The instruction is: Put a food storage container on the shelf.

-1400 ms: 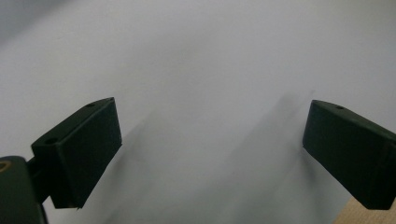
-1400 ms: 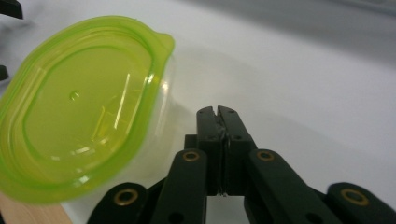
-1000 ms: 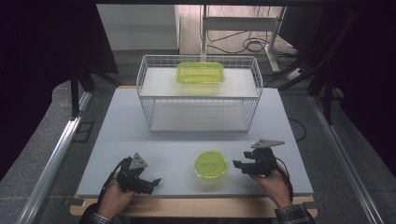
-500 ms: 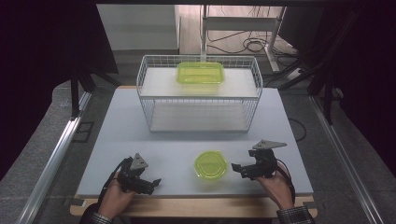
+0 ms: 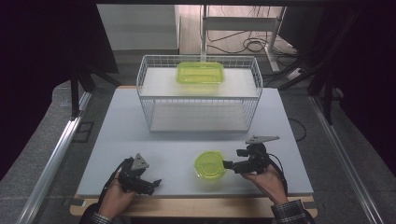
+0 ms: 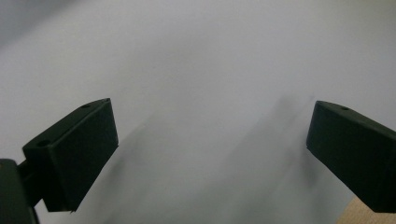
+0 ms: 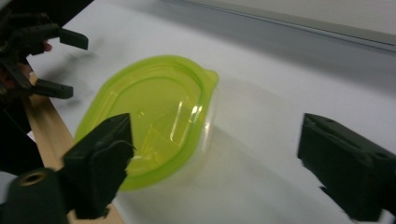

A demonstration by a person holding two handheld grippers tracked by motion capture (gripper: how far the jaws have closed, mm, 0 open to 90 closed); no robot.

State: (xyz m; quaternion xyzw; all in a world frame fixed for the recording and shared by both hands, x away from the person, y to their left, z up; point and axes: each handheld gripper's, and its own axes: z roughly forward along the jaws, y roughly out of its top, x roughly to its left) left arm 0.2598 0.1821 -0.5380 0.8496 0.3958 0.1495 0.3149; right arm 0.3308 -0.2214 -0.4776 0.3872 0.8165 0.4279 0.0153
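Round green lidded container (image 5: pixel 210 164) sits on the table (image 5: pixel 140 121) near its front edge, ungrasped. Right claw (image 5: pixel 227 165) stands beside it, jaws wide, having just narrowed slightly, nothing between them. Left claw (image 5: pixel 155 183) rests wide, empty. Pickup and any placement remain.

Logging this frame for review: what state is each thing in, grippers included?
Round green container: lid on, upright on the table, not gripped.
Rectangular green container: lid on, resting on the wire rack's top shelf.
Wire rack: upright, lower shelf bare.
Right gripper: open, jaws just closing a little, beside the round container, not touching.
Left gripper: open, nothing between its jaws.
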